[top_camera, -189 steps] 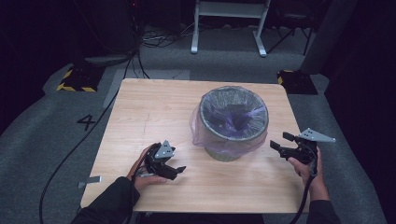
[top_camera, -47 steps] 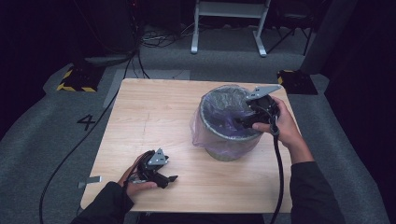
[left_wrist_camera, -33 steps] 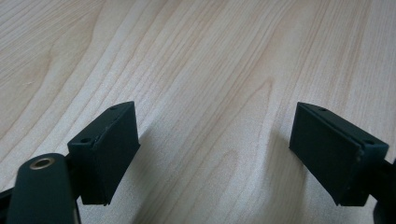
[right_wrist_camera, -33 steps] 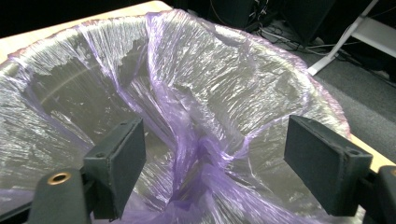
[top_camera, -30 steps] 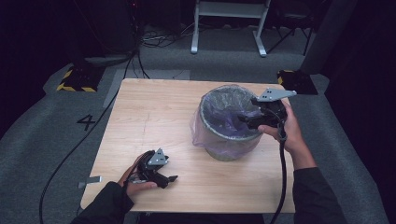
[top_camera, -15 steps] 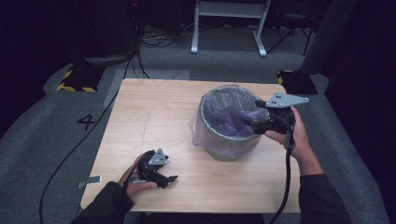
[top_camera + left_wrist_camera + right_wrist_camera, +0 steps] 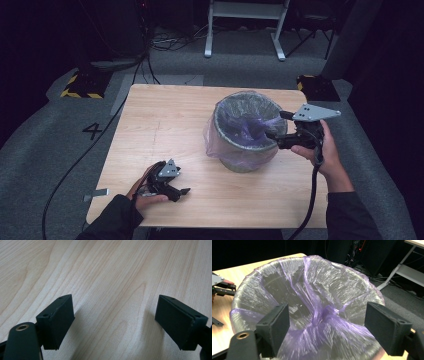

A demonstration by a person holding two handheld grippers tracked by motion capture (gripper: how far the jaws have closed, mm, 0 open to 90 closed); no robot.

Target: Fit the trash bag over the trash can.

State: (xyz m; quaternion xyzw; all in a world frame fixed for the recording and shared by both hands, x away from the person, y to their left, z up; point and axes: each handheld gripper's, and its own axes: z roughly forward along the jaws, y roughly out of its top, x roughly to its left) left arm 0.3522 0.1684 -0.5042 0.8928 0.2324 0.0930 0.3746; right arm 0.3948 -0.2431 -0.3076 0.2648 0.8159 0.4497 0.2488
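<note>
Working the purple bag liner (image 7: 239,131) into the grey bin (image 7: 245,162); the step in hand looks like settling or spreading the liner at the rim.

Right gripper (image 7: 274,135) is held at the bin's rim on its own side, jaws wide apart and empty. In the right gripper view the liner (image 7: 317,307) lies directly ahead of and between the jaws, bunched into a twisted ridge that runs from the far rim down to a knot-like gather just ahead of the jaws. The liner's edge is folded over the rim all round as far as can be seen; loose film hangs down the bin's outer wall on the side away from this gripper.

Left gripper (image 7: 172,187) rests low over the table (image 7: 165,120), well apart from the bin, jaws apart, nothing between them; bare wood grain (image 7: 112,290) ahead of it.

Judgement: next move calls for the right gripper to advance slightly, close on the bunched ridge, and pull it outward to flatten the film. Thin film, so a light grip and a slow pull. Left gripper may need to steady the bin.
</note>
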